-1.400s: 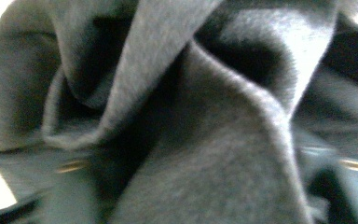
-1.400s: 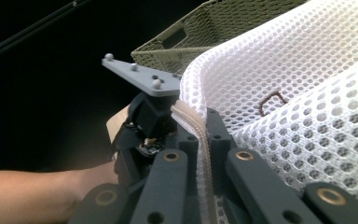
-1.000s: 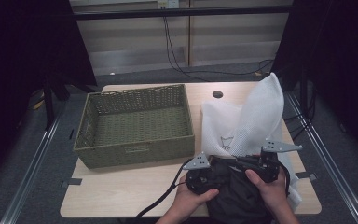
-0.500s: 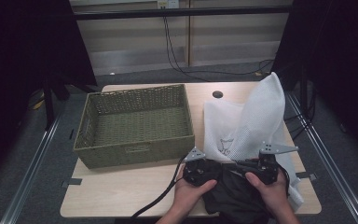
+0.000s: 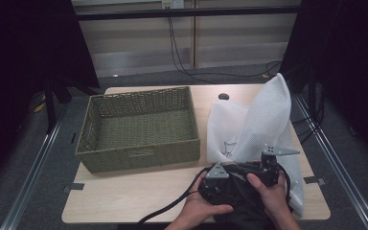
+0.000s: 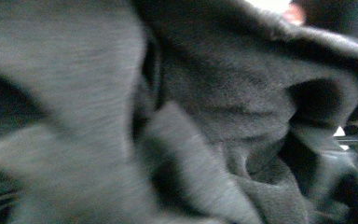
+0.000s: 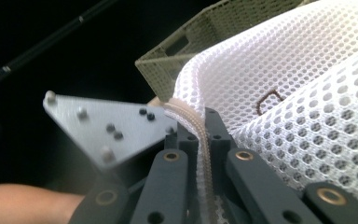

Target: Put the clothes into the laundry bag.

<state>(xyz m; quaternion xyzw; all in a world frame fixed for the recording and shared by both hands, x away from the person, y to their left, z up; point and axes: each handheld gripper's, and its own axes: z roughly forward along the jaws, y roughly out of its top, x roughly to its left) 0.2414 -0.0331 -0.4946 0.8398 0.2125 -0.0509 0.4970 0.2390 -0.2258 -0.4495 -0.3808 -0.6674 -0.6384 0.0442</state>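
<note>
White mesh laundry bag [image 5: 261,122], right half of the table [image 5: 124,201]: its zippered rim is pinched flat between the closed jaws of the right gripper [image 7: 204,140], presumably to keep the mouth lifted for loading. Dark garment [image 5: 242,199], bunched at the near edge below that mouth. Left gripper [image 5: 219,178] buried in the garment's folds; its jaws have just been opening, cloth between them, and whether any pinch remains I cannot tell. Woven basket [image 5: 139,129], left of the bag, just beside it. Free tabletop lies near-left; the garment already overhangs the near edge.
</note>
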